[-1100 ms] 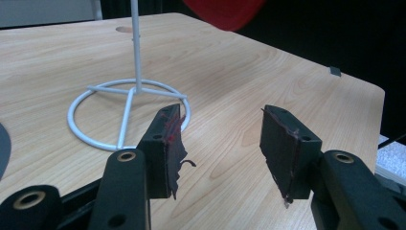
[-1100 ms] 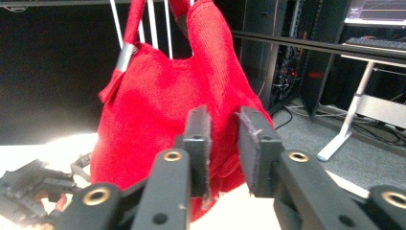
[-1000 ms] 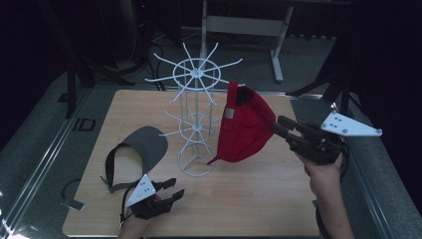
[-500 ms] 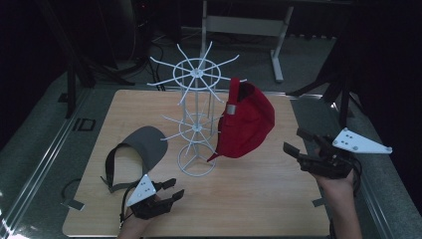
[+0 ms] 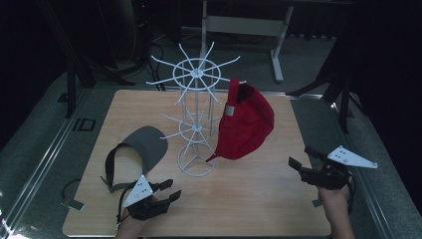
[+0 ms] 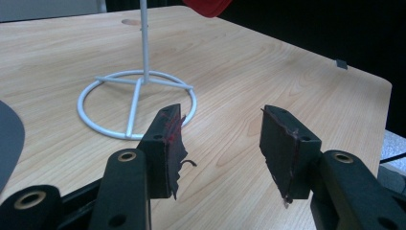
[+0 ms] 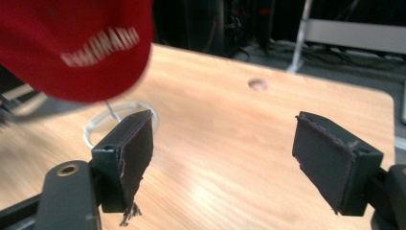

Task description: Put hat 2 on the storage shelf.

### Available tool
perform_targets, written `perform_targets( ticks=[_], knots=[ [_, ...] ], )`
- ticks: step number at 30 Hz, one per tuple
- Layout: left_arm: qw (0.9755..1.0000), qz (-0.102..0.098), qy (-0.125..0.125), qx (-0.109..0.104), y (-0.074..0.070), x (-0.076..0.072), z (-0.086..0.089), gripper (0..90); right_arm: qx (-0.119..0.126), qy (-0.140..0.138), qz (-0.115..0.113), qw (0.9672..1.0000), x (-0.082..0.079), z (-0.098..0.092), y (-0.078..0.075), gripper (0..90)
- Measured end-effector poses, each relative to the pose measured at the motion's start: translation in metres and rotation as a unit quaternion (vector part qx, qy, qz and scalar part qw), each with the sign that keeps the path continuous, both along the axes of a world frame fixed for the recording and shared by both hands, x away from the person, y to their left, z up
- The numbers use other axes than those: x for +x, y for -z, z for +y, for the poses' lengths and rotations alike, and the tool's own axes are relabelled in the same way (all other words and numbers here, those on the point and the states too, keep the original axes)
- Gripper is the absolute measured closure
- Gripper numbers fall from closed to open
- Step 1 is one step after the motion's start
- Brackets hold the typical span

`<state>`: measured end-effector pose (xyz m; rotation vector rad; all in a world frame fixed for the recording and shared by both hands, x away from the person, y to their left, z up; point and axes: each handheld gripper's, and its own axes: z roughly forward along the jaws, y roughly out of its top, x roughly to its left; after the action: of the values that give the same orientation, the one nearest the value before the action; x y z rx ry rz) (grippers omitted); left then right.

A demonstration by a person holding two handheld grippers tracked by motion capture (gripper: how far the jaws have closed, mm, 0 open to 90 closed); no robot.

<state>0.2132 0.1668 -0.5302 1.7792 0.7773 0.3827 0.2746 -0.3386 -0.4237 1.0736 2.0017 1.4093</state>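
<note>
From the high view, a white wire rack [image 5: 196, 114] stands near the middle of the wooden surface [image 5: 259, 199], its ring base resting flat on the wood. A red cap [image 5: 246, 122] hangs on the rack's right side from one of the upper prongs, its brim pointing down toward the base. To the left of the rack's base a grey visor [image 5: 137, 149] lies on the surface, its strap curling toward the near edge. The left tongs [image 5: 166, 190] sit low by the near edge, in front of and to the left of the rack's base, just beside the visor strap; the hand comes up from the bottom edge, the jaws point toward the rack and stand apart with nothing between them. The right tongs [image 5: 301, 159] are held well to the right of the rack, near the surface's right edge, with the forearm rising from the bottom; the jaws point left toward the cap and stand spread and empty.

In the left gripper view, the left tongs [image 6: 220, 143] look along the wood at the rack's ring base [image 6: 136, 103], jaws wide apart, holding nothing. A sliver of the visor [image 6: 9, 139] shows left of the base.

In the right gripper view, the right tongs [image 7: 222, 163] are spread wide and empty above the wood. The cap [image 7: 72, 45], blurred, with white lettering, hangs at upper left above the rack's base ring [image 7: 103, 120].
</note>
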Motion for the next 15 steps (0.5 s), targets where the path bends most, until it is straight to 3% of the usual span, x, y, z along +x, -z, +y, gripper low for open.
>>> perform_targets(
  ticks=[1, 3, 8, 13, 15],
  knots=[
    [1.0000, 0.000, 0.000, 0.000, 0.000, 0.000, 0.000, 50.3, 0.000, 0.000, 0.000, 1.0000, 0.000, 0.000, 0.000, 21.1],
    [1.0000, 0.001, -0.002, -0.002, 0.000, -0.001, 0.003, 50.3, -0.012, 0.011, -0.001, 0.9999, 0.000, -0.001, 0.018, 20.0],
    [0.9999, 0.003, -0.011, -0.002, 0.002, -0.003, 0.013, 51.2, -0.007, 0.022, -0.001, 0.9997, 0.002, -0.007, 0.053, 18.0],
    [0.9996, 0.004, -0.029, 0.003, 0.002, -0.008, 0.025, 51.2, -0.014, 0.033, 0.007, 0.9993, 0.003, -0.014, 0.075, 17.6],
    [0.9993, 0.004, -0.038, 0.005, 0.002, -0.010, 0.032, 51.2, -0.023, 0.053, -0.001, 0.9984, 0.002, -0.017, 0.081, 17.6]
  ],
)
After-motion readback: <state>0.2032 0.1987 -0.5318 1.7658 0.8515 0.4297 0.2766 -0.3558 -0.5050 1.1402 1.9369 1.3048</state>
